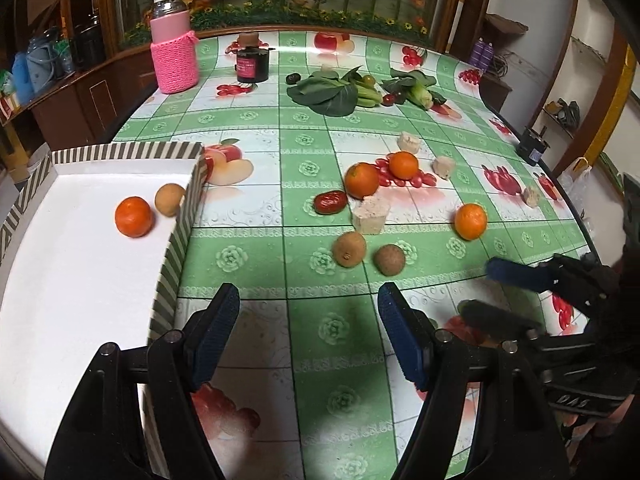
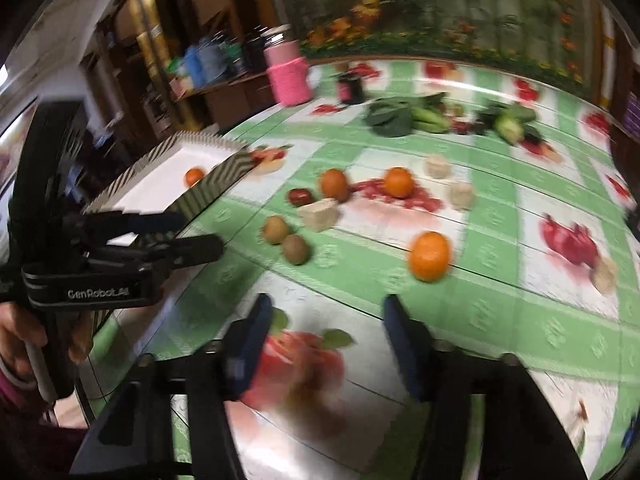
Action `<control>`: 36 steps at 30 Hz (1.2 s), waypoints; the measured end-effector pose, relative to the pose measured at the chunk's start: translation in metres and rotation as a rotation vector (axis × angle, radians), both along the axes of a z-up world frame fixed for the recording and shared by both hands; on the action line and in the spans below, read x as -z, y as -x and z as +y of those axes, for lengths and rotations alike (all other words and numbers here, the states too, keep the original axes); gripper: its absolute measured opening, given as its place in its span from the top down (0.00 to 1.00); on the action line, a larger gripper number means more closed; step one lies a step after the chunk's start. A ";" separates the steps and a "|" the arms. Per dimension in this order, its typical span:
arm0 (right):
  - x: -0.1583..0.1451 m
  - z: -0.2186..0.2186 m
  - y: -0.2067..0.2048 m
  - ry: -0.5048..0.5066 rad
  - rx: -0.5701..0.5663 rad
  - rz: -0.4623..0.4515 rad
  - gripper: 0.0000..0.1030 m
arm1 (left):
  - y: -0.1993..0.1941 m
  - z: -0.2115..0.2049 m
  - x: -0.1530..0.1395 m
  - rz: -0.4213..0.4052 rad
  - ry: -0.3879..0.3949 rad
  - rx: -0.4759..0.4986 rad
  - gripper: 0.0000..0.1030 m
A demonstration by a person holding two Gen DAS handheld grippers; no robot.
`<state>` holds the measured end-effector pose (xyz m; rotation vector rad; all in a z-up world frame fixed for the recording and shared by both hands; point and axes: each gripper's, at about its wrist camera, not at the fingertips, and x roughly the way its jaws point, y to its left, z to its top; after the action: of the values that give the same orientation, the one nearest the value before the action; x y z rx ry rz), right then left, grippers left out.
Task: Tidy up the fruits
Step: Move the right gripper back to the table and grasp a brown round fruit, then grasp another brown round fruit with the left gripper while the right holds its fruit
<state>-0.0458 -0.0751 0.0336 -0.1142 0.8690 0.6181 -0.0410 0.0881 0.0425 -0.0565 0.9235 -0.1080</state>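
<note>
A striped-rim white tray (image 1: 182,216) at the left holds an orange (image 1: 133,216) and a brown longan (image 1: 169,199); the tray also shows in the right wrist view (image 2: 216,184). On the table lie three oranges (image 1: 362,179) (image 1: 404,165) (image 1: 471,221), two brown longans (image 1: 349,249) (image 1: 389,259) and a red jujube (image 1: 330,202). My left gripper (image 1: 308,312) is open and empty, above the table short of the longans. My right gripper (image 2: 326,320) is open and empty, near the closest orange (image 2: 429,256). The right wrist view is blurred.
Pale tofu-like cubes (image 1: 371,214) (image 1: 444,167) (image 1: 409,143) lie among the fruit. Leafy greens (image 1: 328,94) lie at the back. A pink-sleeved flask (image 1: 173,50) and a dark jar (image 1: 253,65) stand far left. The table edge curves at the right.
</note>
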 end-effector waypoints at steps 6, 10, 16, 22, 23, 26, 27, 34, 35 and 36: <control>0.009 0.026 -0.022 0.009 -0.048 0.027 0.53 | -0.006 0.012 0.000 0.006 -0.002 -0.024 0.31; 0.015 0.037 -0.035 0.021 -0.063 0.043 0.60 | -0.009 0.018 0.003 0.019 -0.002 -0.034 0.31; 0.024 0.047 -0.047 0.048 -0.077 0.049 0.78 | -0.014 0.018 0.008 0.037 0.000 -0.027 0.31; 0.014 0.025 -0.044 0.034 -0.028 0.019 0.78 | -0.023 0.005 0.008 0.045 -0.002 0.009 0.31; 0.011 0.019 -0.044 0.021 -0.009 0.016 0.78 | -0.024 0.001 0.009 0.046 -0.005 0.020 0.31; 0.009 0.000 -0.044 0.000 0.035 0.022 0.78 | -0.028 -0.011 0.010 0.050 -0.017 0.054 0.31; 0.009 -0.003 -0.044 0.001 0.042 0.022 0.78 | -0.030 -0.015 0.012 0.057 -0.017 0.067 0.31; 0.011 -0.017 -0.042 -0.017 0.060 0.036 0.78 | -0.042 -0.027 0.021 0.080 -0.021 0.088 0.31; 0.011 -0.017 -0.041 -0.022 0.057 0.035 0.78 | -0.044 -0.028 0.023 0.078 -0.022 0.087 0.32; 0.011 -0.017 -0.041 -0.025 0.056 0.035 0.78 | -0.046 -0.027 0.024 0.077 -0.019 0.083 0.39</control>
<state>-0.0050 -0.0924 0.0229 -0.0561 0.8954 0.5805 0.0045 0.0611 0.0188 -0.0048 1.0041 -0.1746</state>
